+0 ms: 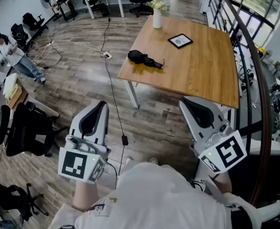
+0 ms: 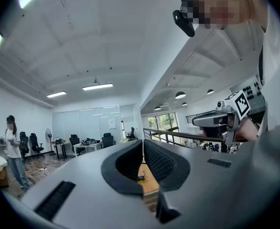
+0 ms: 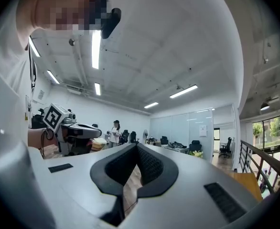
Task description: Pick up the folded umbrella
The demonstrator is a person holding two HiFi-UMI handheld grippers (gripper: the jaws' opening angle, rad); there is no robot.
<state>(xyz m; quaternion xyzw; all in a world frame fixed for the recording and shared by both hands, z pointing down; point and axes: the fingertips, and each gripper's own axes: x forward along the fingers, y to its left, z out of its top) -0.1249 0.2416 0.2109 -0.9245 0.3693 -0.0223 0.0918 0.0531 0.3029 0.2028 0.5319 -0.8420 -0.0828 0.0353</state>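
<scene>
Folded umbrella (image 1: 145, 58), black, lies near the left edge of the wooden counter (image 1: 197, 75) in the upper middle of the frame, its long axis running left to right with a slight downward slant. Both closed and empty, the left tongs (image 1: 101, 105) and right tongs (image 1: 187, 102) sit low in the frame, well apart from it, neither plainly nearer
</scene>
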